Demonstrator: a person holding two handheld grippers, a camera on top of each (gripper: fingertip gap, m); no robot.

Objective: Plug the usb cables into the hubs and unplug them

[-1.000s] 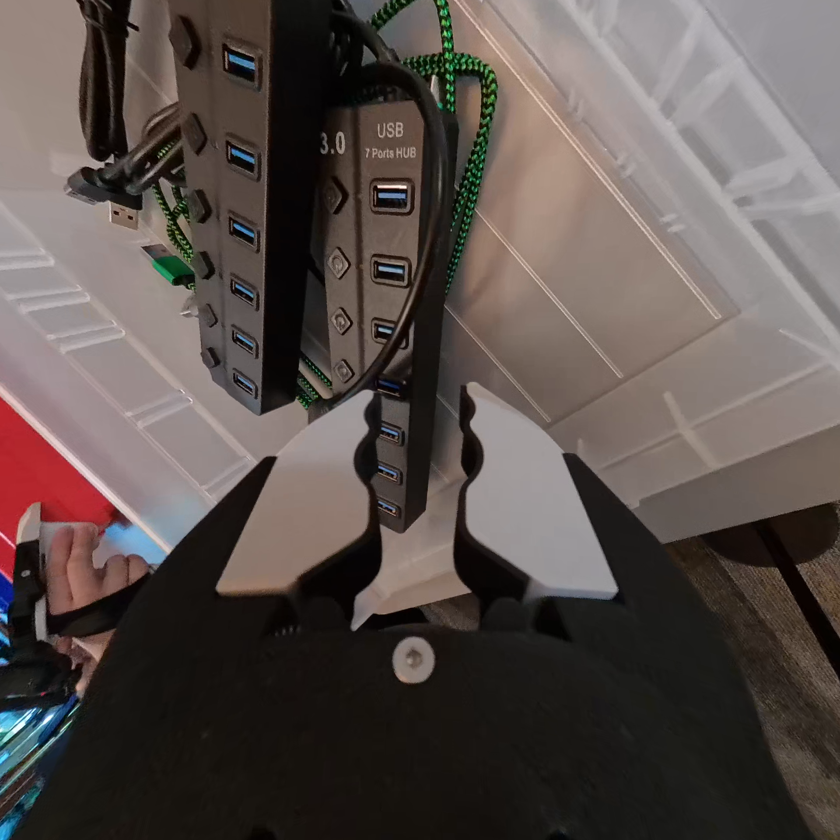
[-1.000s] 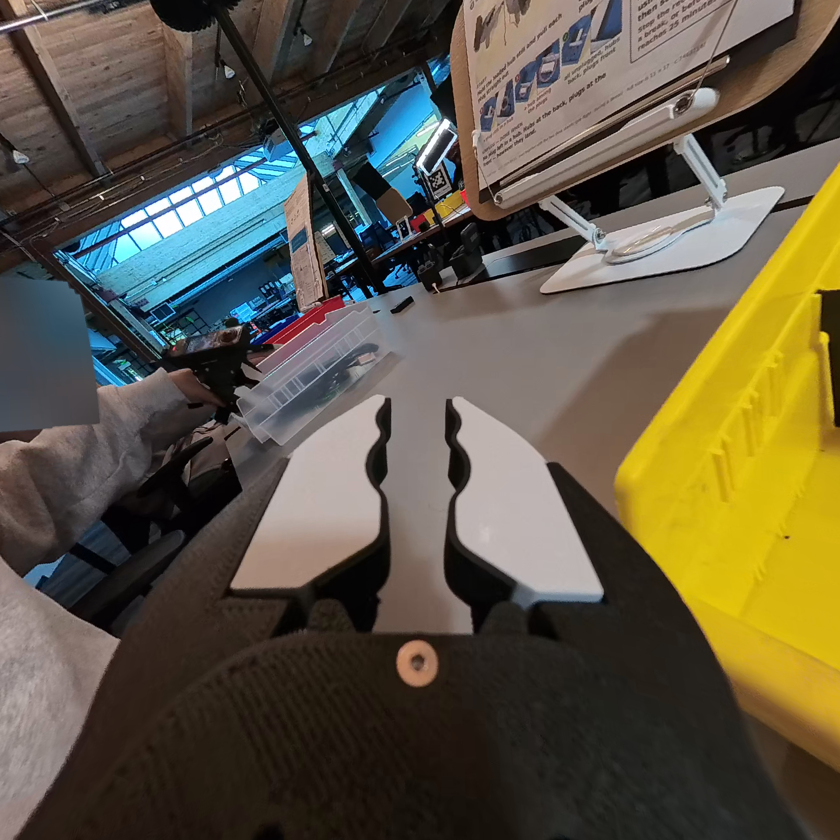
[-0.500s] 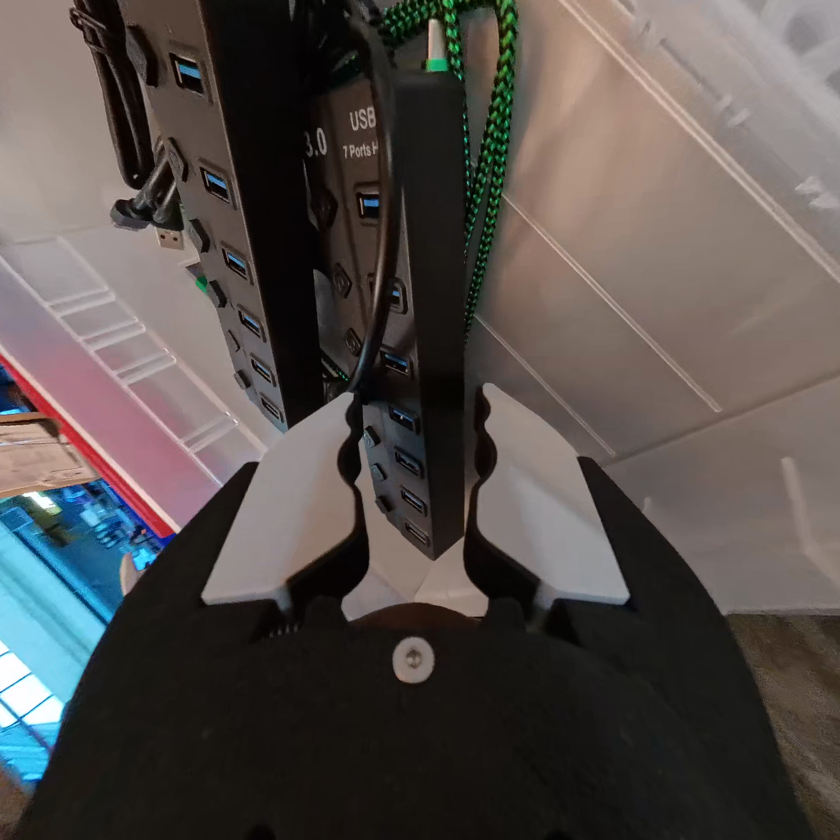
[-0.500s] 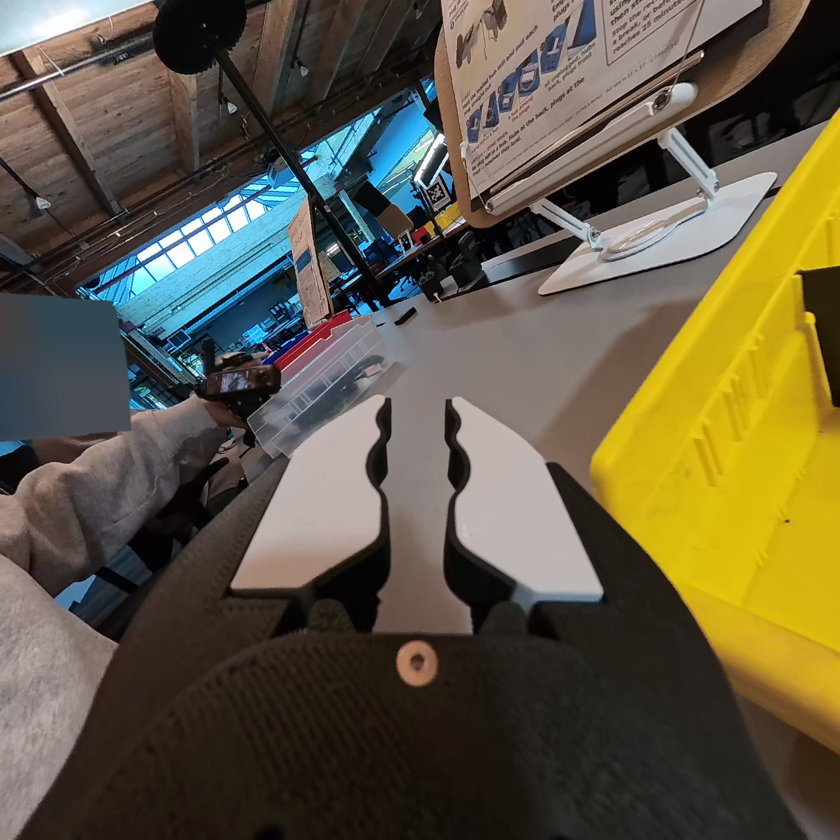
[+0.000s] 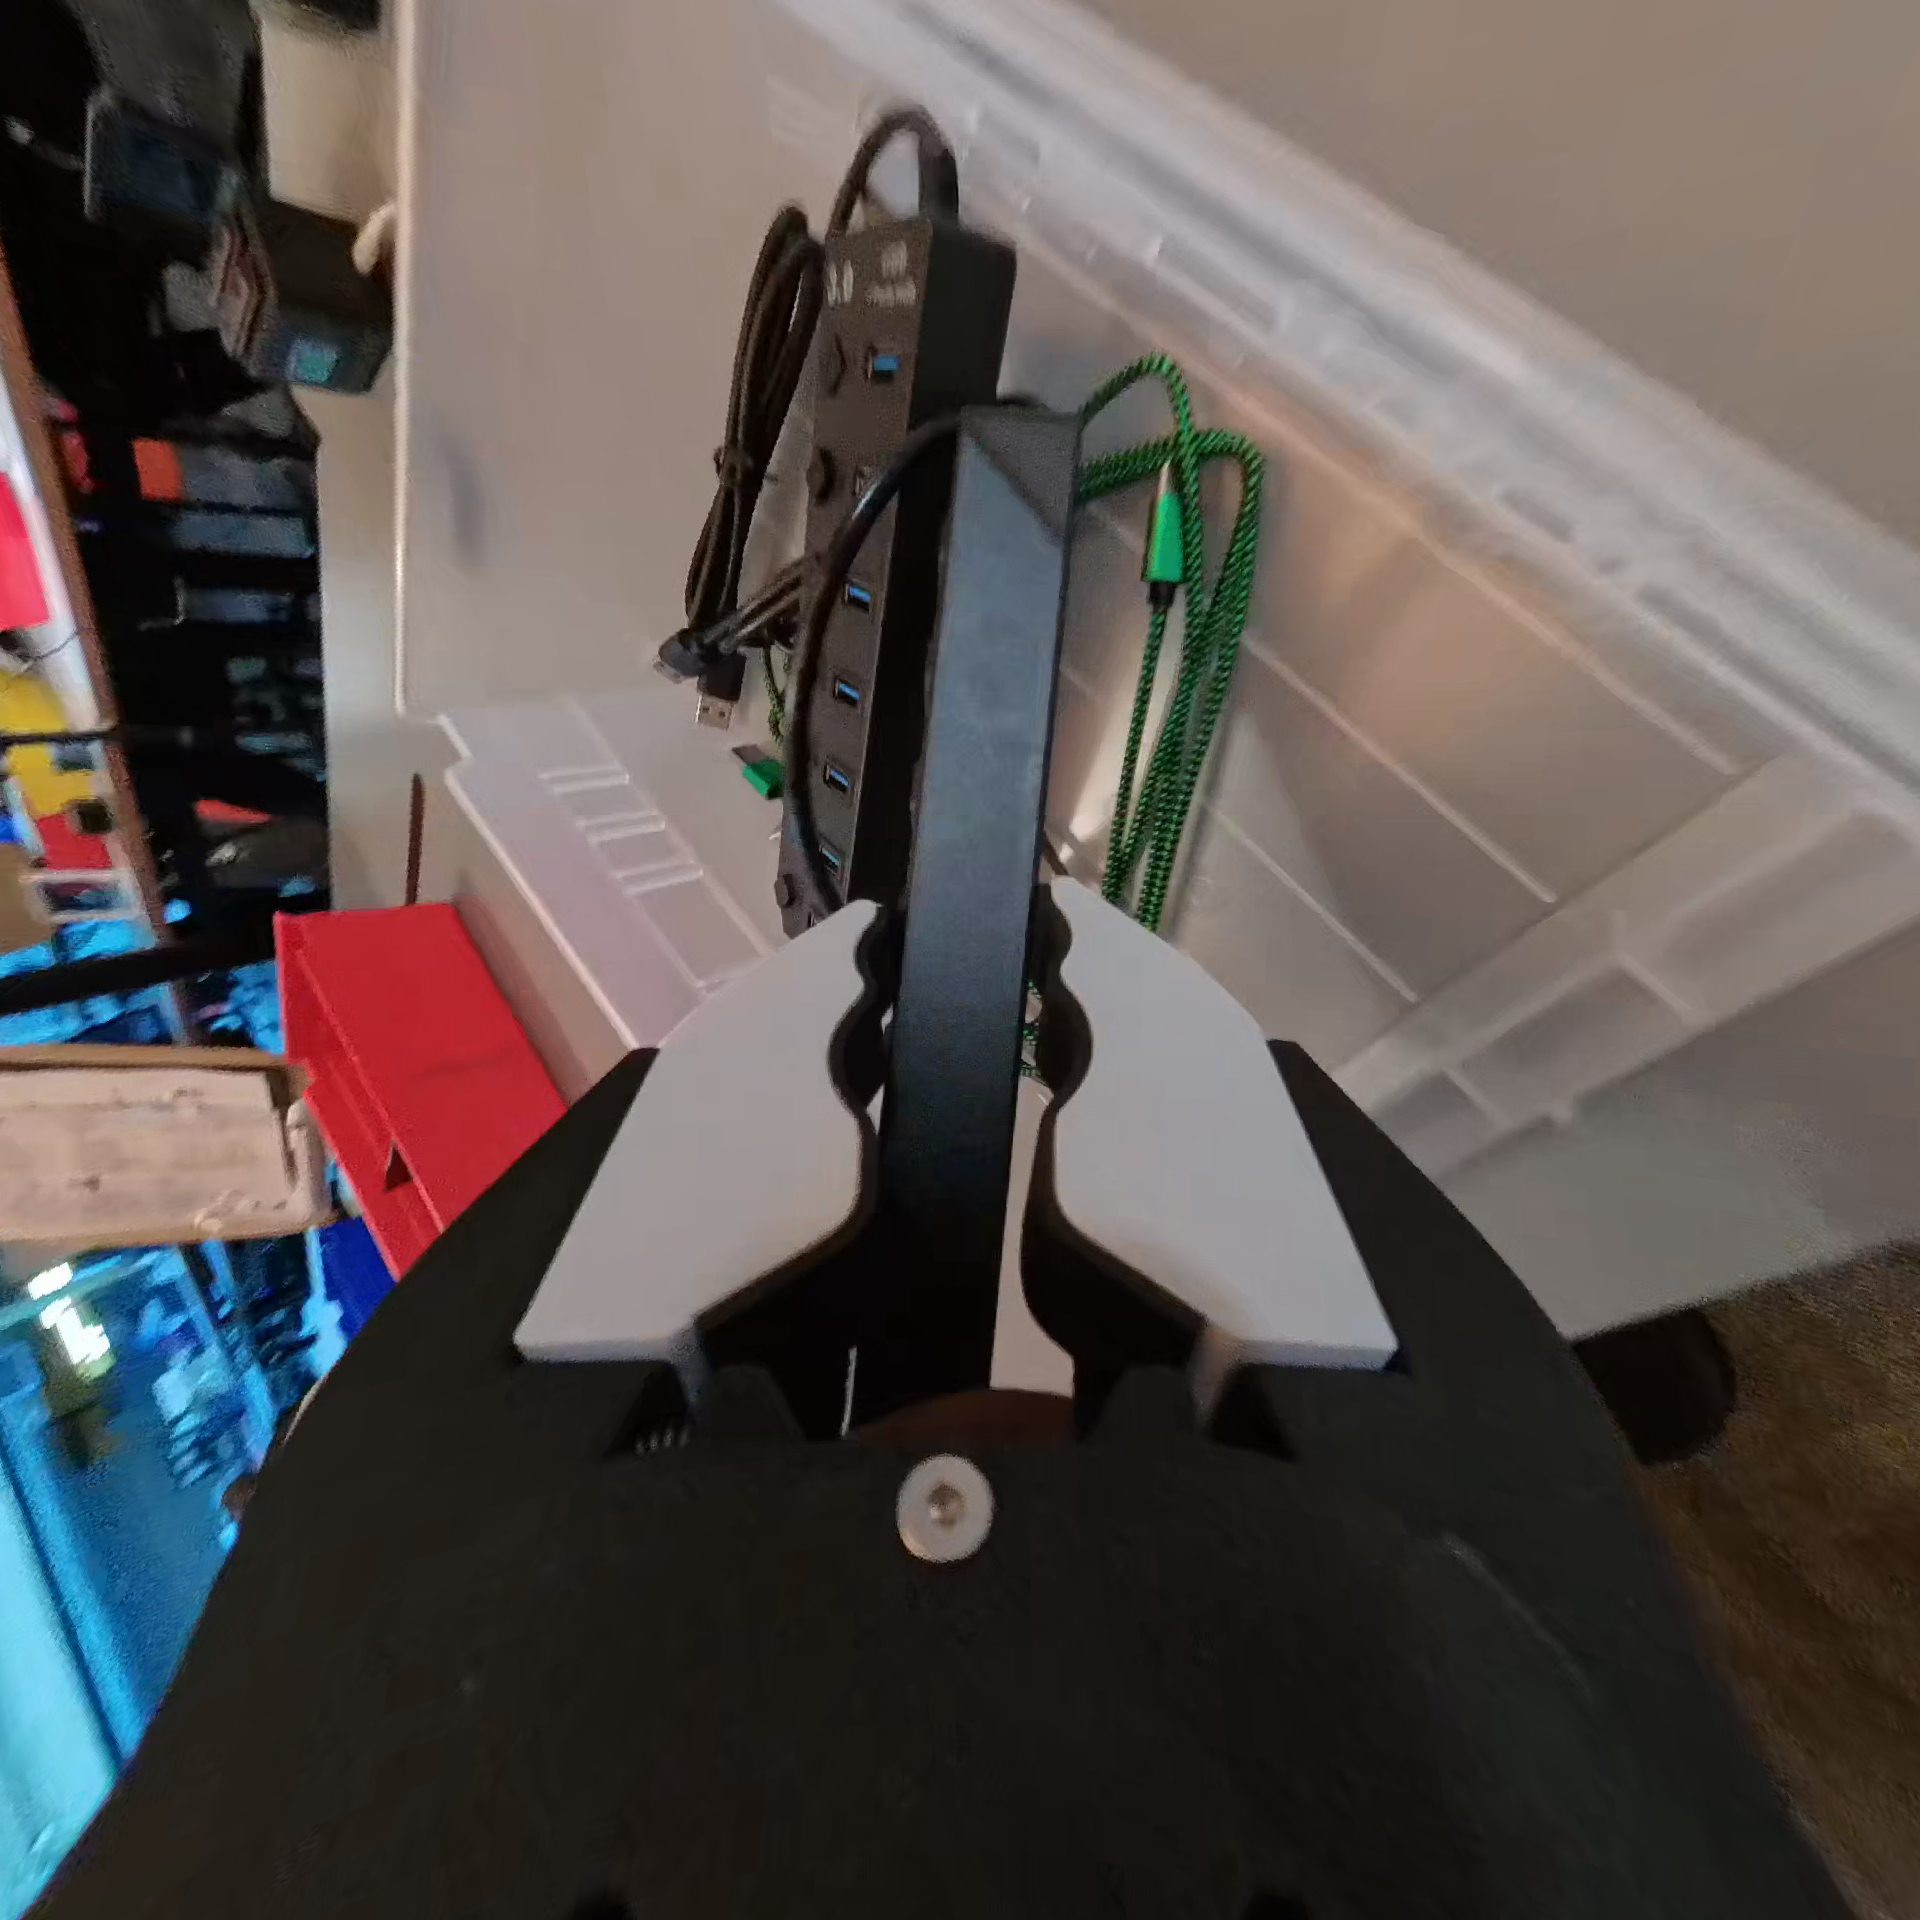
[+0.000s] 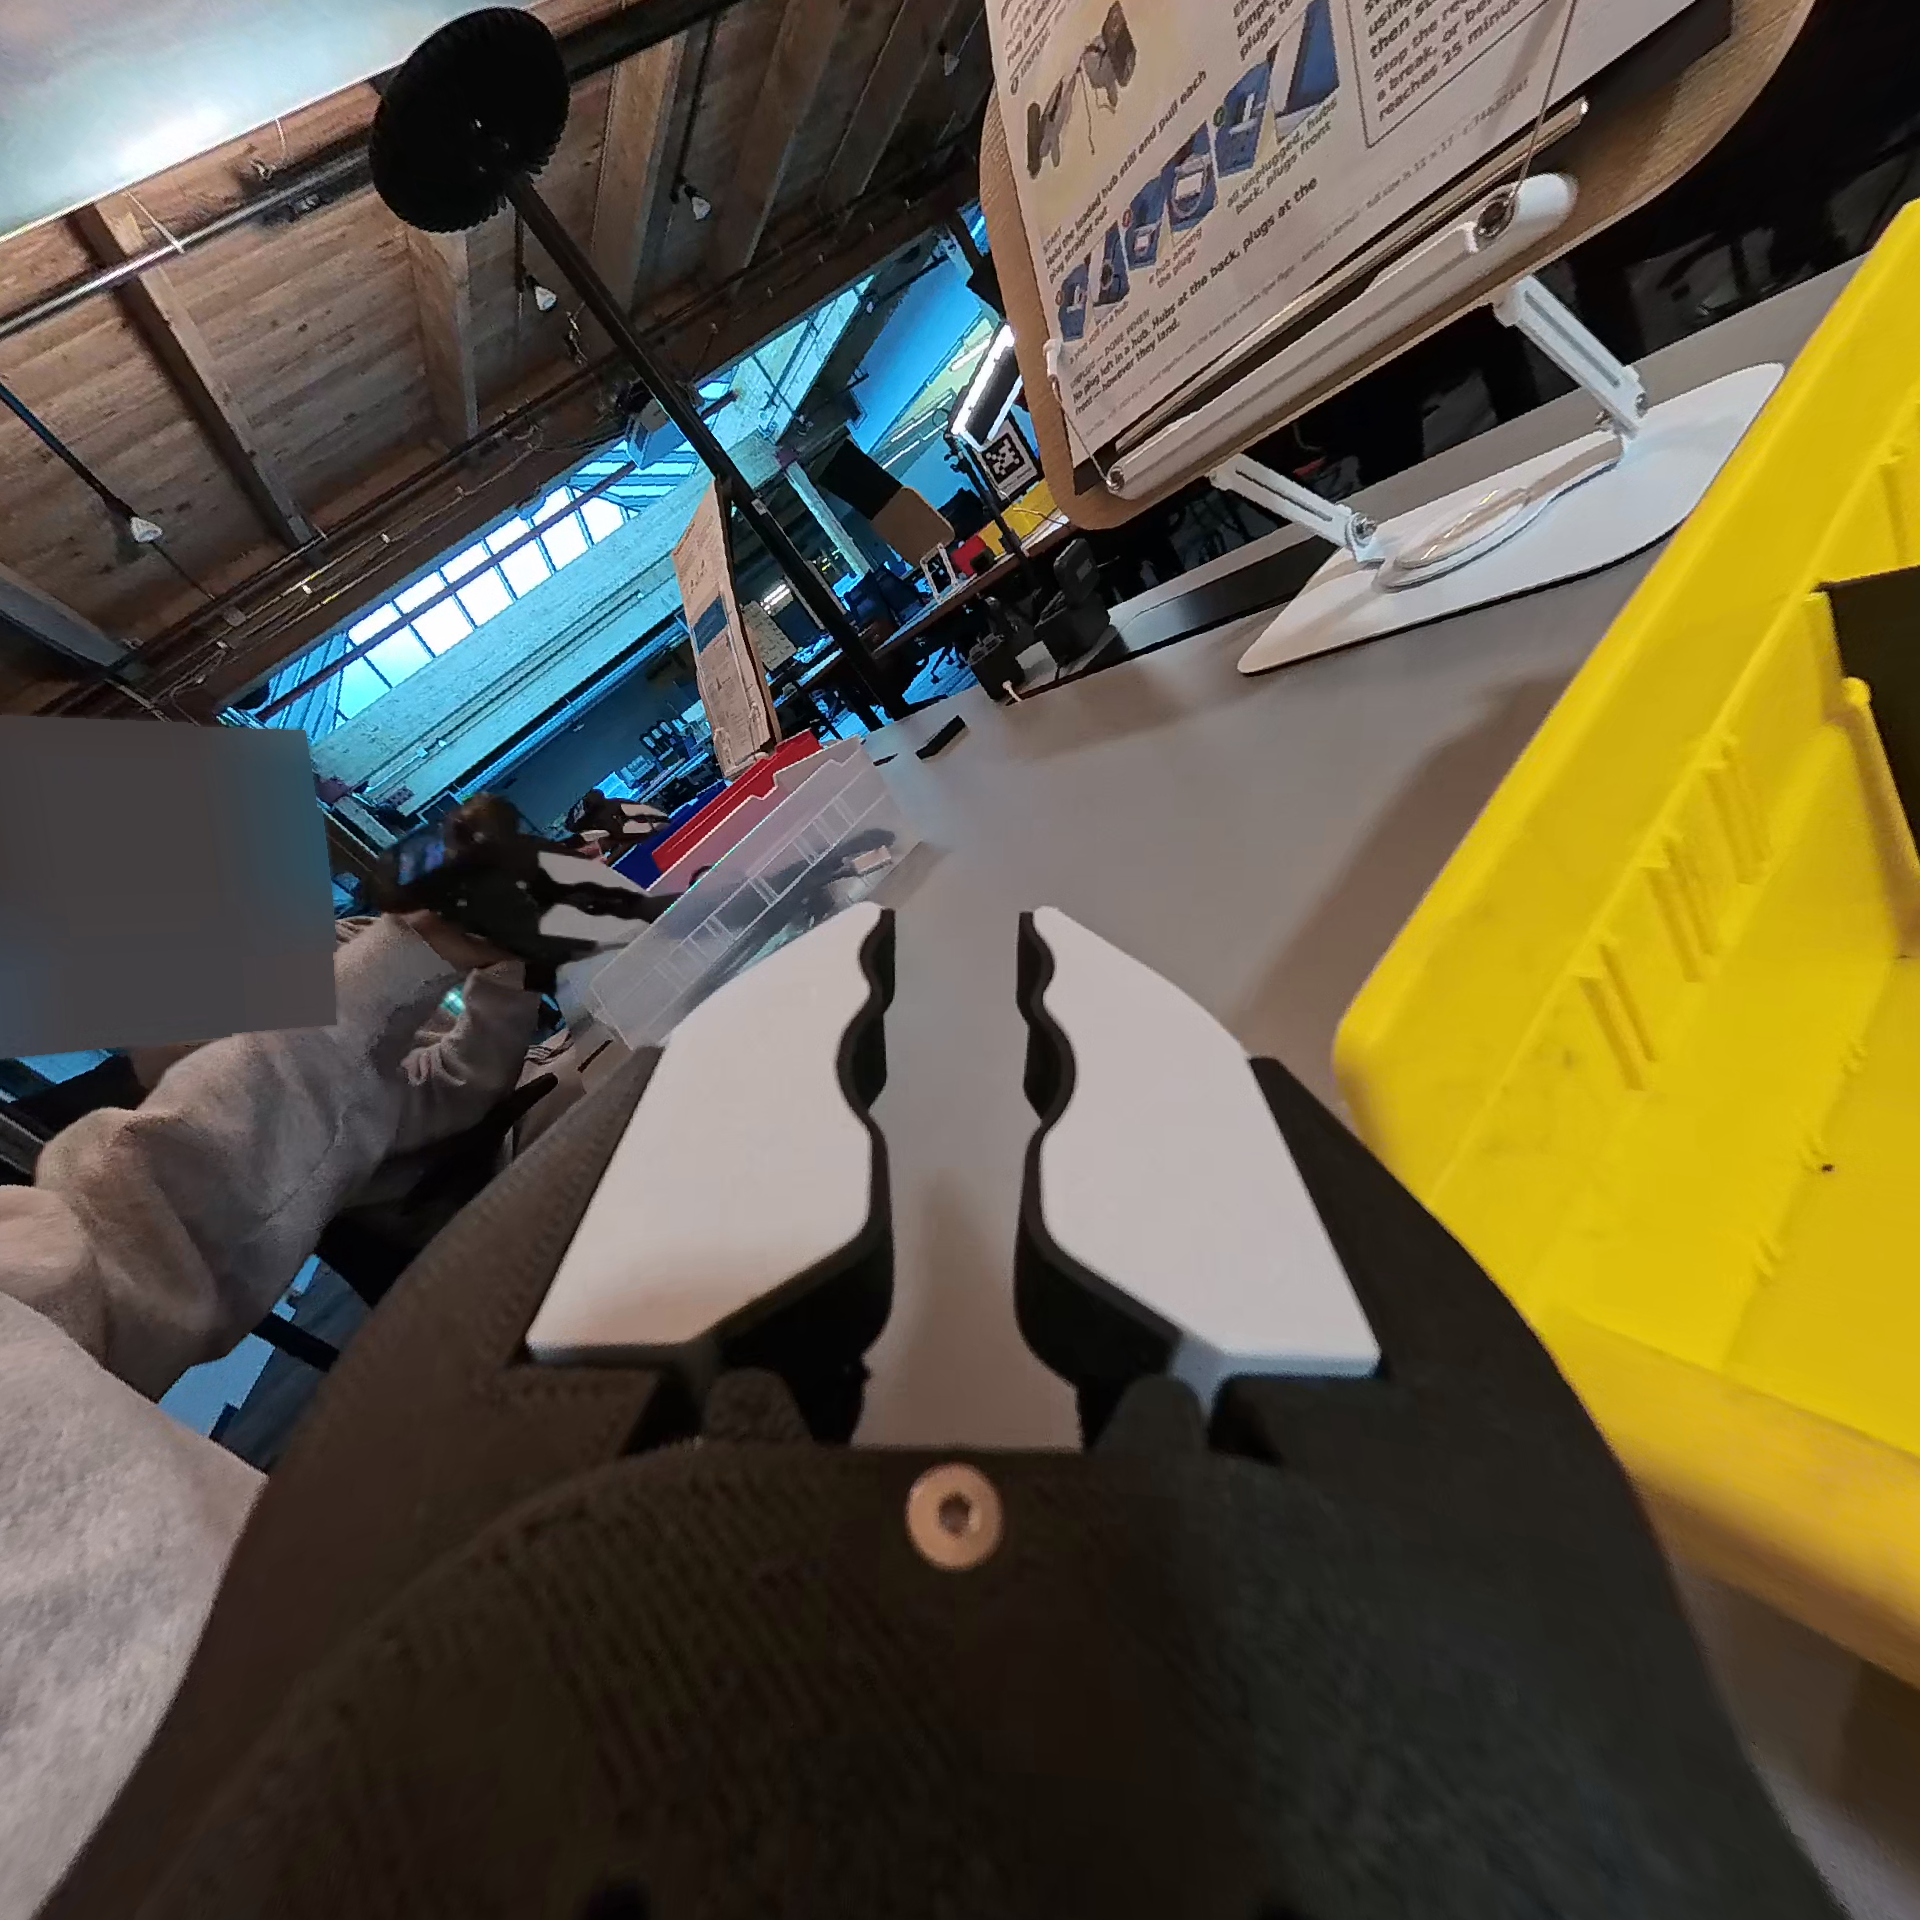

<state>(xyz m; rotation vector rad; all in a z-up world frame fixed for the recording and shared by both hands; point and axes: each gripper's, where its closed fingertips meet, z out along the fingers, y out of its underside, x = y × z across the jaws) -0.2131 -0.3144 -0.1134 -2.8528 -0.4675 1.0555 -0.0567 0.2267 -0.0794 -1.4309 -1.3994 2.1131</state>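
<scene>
My left gripper is shut on a black USB hub, held edge-on between the white fingers and raised off the clear plastic bin. A second black hub with blue ports lies behind it in the bin. A green braided cable lies right of it and black cables lie left of it. My right gripper is open and empty over the grey table, far from the hubs. The left gripper also shows in the right wrist view, at the clear bin.
A yellow bin stands close on the right of my right gripper. A white stand holding an instruction sheet is at the back right. A red bin sits beside the clear bin. A person's grey sleeve is at left. Left tips to right tips: about 55 cm.
My left gripper has closed on the nearer hub and lifted it, and its view has swung round. The right gripper has barely moved and stays open.
</scene>
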